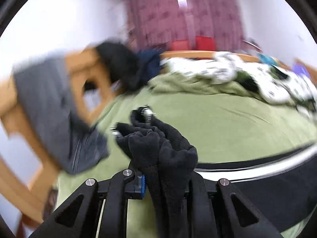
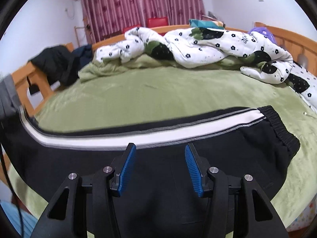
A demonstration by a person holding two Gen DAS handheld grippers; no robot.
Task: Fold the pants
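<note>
Black pants point(image 2: 178, 144) with a white and grey side stripe point(image 2: 158, 131) lie across the green bed, waistband point(image 2: 281, 130) to the right. My right gripper point(image 2: 160, 148) is open and empty, its blue pads point(image 2: 128, 164) just above the pants' black fabric. In the blurred left wrist view my left gripper point(image 1: 136, 123) is shut on a bunched black end of the pants point(image 1: 158, 148), held above the bed. The striped leg point(image 1: 257, 168) trails to the right below it.
A green blanket point(image 2: 168, 93) covers the bed. A white flowered duvet point(image 2: 208, 45) is heaped at the back. Dark clothes point(image 2: 57, 63) hang on the wooden bed frame point(image 2: 21, 77) at left. A grey garment point(image 1: 49, 109) hangs at left in the left wrist view.
</note>
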